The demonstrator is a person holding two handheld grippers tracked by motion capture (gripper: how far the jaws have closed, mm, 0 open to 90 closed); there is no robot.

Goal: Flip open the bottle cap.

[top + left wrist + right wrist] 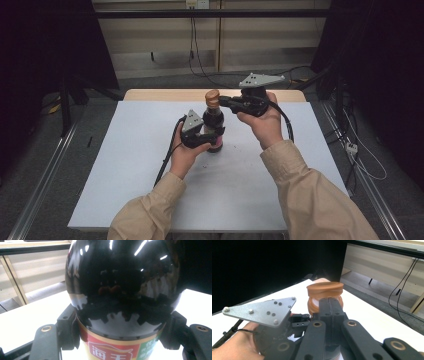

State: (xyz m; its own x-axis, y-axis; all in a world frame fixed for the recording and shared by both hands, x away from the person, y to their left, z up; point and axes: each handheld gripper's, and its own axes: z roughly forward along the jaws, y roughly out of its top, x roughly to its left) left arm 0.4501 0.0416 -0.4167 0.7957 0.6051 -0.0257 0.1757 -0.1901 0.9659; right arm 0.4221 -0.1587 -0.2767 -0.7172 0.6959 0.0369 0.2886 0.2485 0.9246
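Where things are hidden: the bottle (214, 125) base sits behind the left gripper (212, 136); in the left gripper view its label (113, 350) is cut off at the bottom edge.
Bottle: upright on the white surface (125, 165), holding dark liquid, brown cap (213, 96) on top.
Left gripper: jaws clamped on either side of the bottle's lower body, just above the label.
Right gripper (223, 101): jaws almost together at the neck just under the cap; whether they pinch it I cannot tell.
Open room: bare surface on every side of the bottle, its edges well apart from it.
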